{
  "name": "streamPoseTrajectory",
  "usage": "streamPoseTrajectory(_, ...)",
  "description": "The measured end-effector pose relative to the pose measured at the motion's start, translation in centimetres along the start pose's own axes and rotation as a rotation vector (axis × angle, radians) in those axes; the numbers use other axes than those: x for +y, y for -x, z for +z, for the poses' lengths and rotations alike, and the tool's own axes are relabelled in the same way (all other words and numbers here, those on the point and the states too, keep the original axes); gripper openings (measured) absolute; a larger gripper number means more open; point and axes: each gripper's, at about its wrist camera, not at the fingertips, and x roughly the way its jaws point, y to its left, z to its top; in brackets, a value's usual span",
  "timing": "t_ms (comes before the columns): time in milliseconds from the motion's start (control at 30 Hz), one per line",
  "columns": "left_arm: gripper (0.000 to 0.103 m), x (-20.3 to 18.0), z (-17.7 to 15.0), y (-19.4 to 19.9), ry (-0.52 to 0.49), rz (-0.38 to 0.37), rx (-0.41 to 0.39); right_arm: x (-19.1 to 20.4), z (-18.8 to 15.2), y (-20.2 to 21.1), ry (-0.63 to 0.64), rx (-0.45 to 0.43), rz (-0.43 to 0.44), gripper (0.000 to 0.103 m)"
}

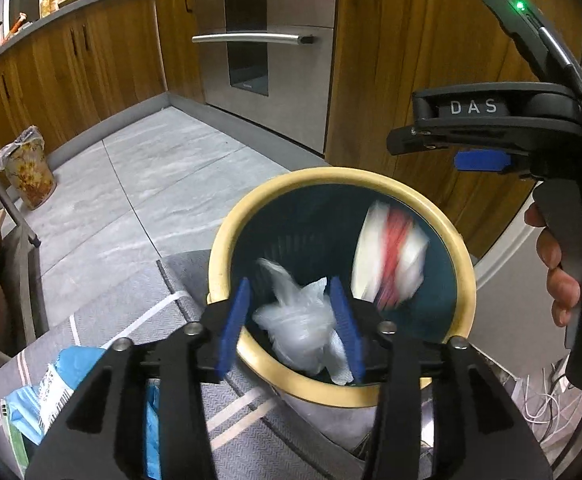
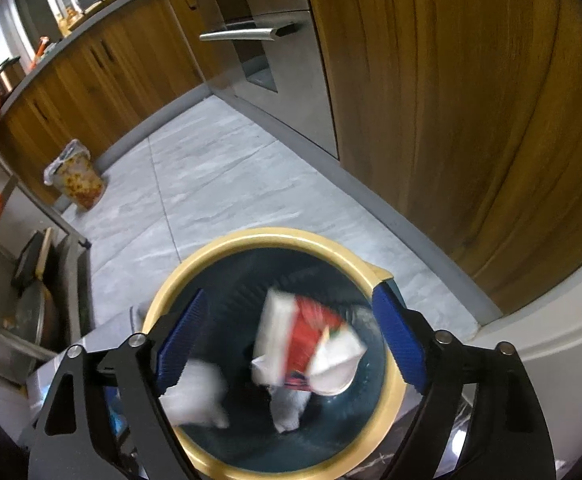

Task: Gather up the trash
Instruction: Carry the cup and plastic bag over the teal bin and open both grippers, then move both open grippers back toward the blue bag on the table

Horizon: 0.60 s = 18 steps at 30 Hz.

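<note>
Left hand-held gripper (image 1: pixel 295 326) over bin (image 1: pixel 227 248), pads apart, blurred clear bag (image 1: pixel 299 320) between, grip unclear. Right hand-held gripper (image 2: pixel 291 344) wide open, empty; red-white wrapper (image 2: pixel 307 344) blurred inside bin, 3 o'clock of bag.

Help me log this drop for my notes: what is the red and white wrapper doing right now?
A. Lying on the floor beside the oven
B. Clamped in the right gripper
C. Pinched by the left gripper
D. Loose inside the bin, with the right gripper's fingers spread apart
D. The red and white wrapper is motion-blurred inside the bin, touching neither finger of the wide-open right gripper.
</note>
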Motion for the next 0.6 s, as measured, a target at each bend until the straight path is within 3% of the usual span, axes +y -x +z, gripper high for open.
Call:
streamPoseTrajectory(367,0.076,-0.1,-0.4,3.9,-0.013,0.049,-0.070,0.4,-0.5,2.6,0.006,-0.032,0.012,0.093)
streamPoseTrajectory(600,0.080,0.8,-0.7,8.5,0.020,0.078,-0.122,1.4,-1.6,5.3,0.004,-0.048,0.049,0.093)
